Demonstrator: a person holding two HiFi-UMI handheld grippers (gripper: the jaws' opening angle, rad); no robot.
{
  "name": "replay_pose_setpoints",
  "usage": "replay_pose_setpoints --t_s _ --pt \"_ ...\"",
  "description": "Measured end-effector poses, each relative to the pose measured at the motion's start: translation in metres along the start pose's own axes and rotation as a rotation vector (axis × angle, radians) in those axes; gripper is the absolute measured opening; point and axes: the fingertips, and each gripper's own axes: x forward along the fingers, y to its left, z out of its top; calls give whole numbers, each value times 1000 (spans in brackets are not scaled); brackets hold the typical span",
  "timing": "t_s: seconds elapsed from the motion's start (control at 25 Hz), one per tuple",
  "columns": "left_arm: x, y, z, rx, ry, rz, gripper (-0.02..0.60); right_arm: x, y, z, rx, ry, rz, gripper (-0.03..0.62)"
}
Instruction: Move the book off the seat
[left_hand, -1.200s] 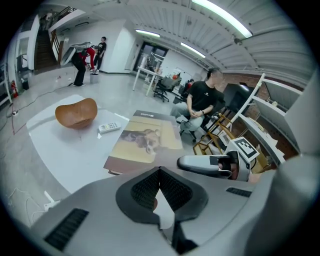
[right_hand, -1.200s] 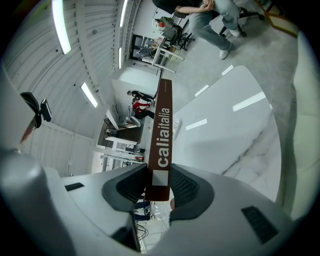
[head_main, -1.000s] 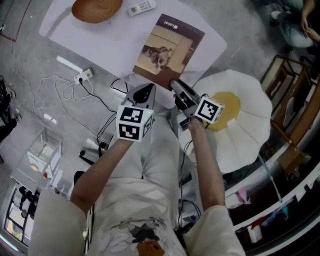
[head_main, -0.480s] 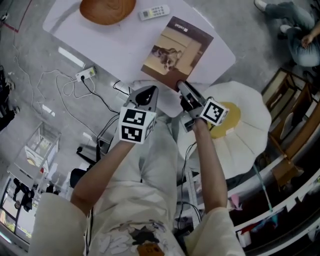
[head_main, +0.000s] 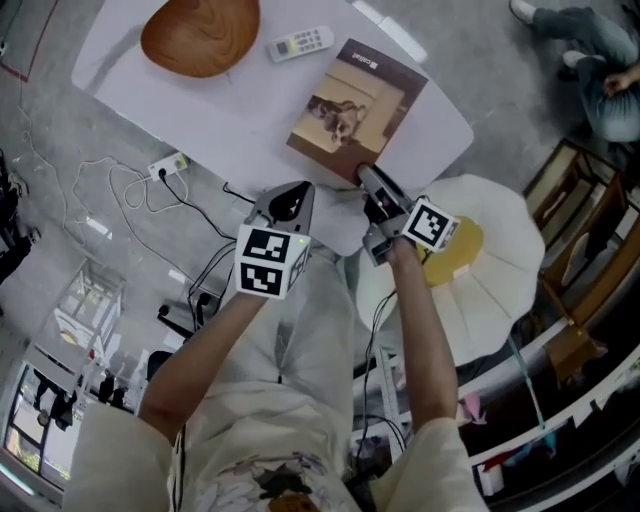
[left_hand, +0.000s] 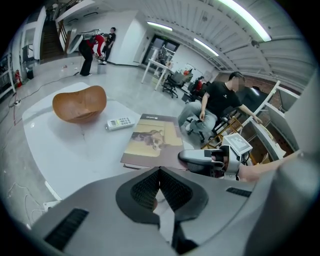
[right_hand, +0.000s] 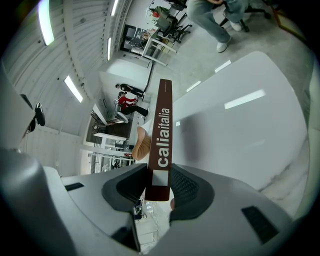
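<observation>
The white table (head_main: 200, 110) fills the upper left of the head view. Just off the table's near right corner stands the round white seat (head_main: 505, 290), with a yellow patch (head_main: 465, 245) at its middle and nothing else on it. The book (head_main: 357, 110) lies flat on the table, face up, along the table's edge next to the seat. A wooden bowl (head_main: 200, 35) rests at the far left part of the table. The right gripper (head_main: 366, 174) reaches over the table's near edge. Its jaws are clamped on the book's brown spine (right_hand: 162, 135), which runs straight out between them and bears the white print "calia italia". The left gripper (head_main: 292, 192) hovers just off the table's near edge. Its jaws are pressed together with nothing between them (left_hand: 160, 171). A white remote control (head_main: 300, 42) lies on the table between the bowl and the book.
</observation>
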Motion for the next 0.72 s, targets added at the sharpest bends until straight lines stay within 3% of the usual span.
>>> replay_pose_setpoints --t_s 0.12,0.72 --pt "11 7 13 -4 7 5 9 10 -5 14 2 15 -31 143" --pt "20 0 -4 -20 16 0 9 22 -33 23 -31 -8 -113 143"
